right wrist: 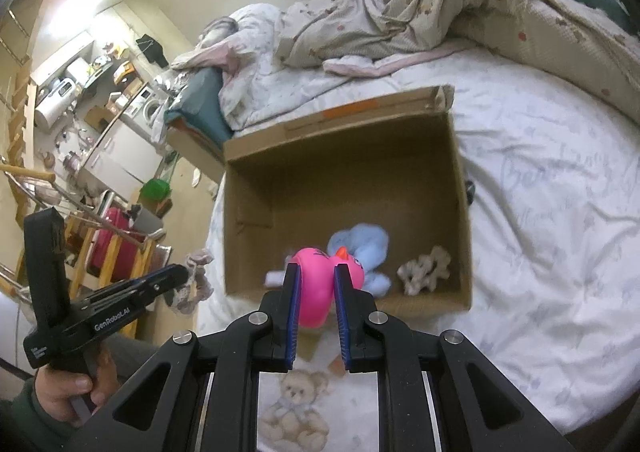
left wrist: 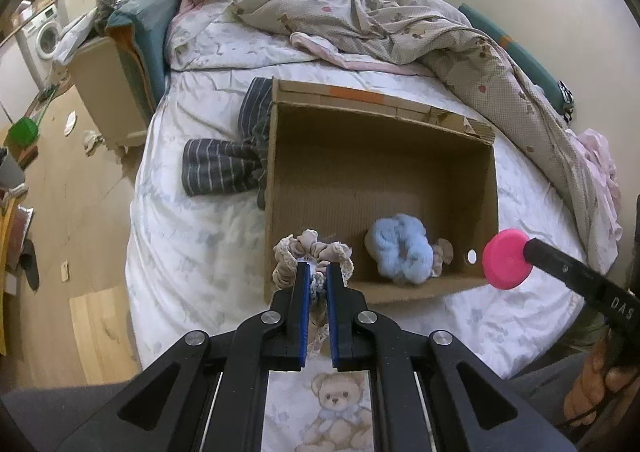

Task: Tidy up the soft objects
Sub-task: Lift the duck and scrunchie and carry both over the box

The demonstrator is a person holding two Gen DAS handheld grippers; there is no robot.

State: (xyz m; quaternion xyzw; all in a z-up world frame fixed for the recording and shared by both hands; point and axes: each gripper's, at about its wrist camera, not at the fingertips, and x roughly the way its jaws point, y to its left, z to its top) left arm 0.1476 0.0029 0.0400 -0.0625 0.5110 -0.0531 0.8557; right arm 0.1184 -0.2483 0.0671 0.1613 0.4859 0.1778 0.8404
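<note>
An open cardboard box [left wrist: 280, 156] lies on the bed; it also shows in the right wrist view [right wrist: 248, 188]. Inside are a fluffy blue scrunchie [left wrist: 404, 252] and a small beige scrunchie [right wrist: 426, 270]. My left gripper [left wrist: 318, 272] is shut on a beige lace scrunchie [left wrist: 312, 250] and holds it over the box's near left corner. My right gripper [right wrist: 316, 272] is shut on a pink rubber duck [right wrist: 316, 284] with an orange beak, above the box's near wall. The duck shows in the left wrist view [left wrist: 506, 260] at the box's near right corner.
A dark striped garment [left wrist: 224, 164] lies on the white sheet left of the box. A crumpled beige blanket [left wrist: 400, 20] covers the far and right side of the bed. A bedside cabinet [left wrist: 108, 92] and wooden floor are to the left.
</note>
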